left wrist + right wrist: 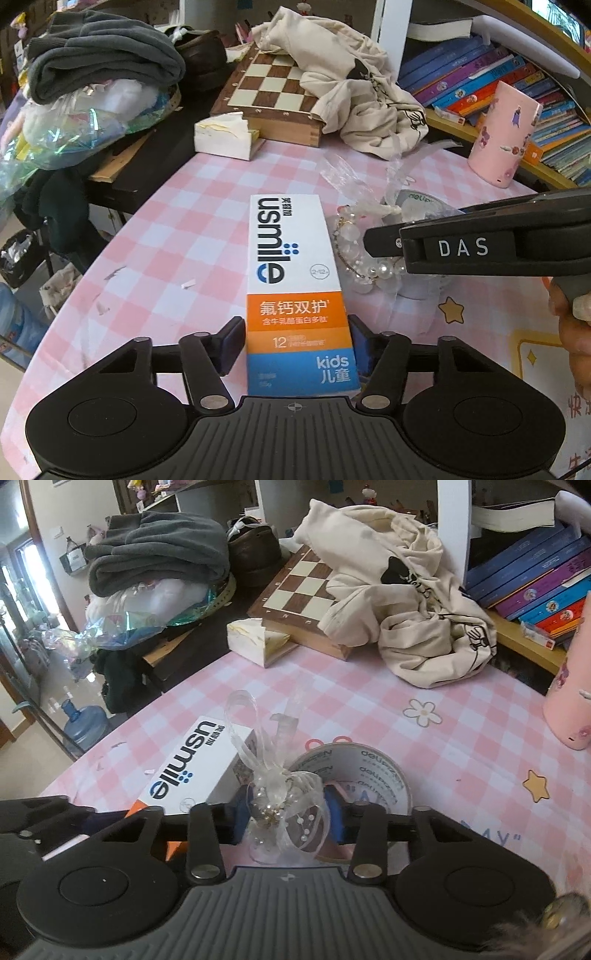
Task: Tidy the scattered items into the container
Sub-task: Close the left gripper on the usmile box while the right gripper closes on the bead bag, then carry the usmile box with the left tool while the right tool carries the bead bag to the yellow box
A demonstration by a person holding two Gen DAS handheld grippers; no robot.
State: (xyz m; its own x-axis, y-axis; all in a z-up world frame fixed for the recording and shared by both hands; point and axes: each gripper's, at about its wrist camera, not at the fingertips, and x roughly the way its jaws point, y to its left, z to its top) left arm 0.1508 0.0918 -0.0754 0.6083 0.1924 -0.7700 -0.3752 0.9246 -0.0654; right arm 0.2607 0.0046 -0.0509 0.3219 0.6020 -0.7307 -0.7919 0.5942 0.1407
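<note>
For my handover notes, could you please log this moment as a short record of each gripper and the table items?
left gripper: jaws astride the toothpaste box, contact unclear
right gripper: jaws shut on the beaded ribbon ornament
tape roll: flat on the pink checked tablecloth, behind the ornament
pink cup: upright, far right
container: cannot tell which

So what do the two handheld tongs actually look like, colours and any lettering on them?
Both tongs are matte black plastic. The left tongs have a ribbed grey-black base plate with a small crosshair mark, two round black discs beside it, linkage arms with silver rivets, and dark blue pads. The right tongs match, with brighter blue pads; from the side, white letters read DAS. No sleeves or cables show.
</note>
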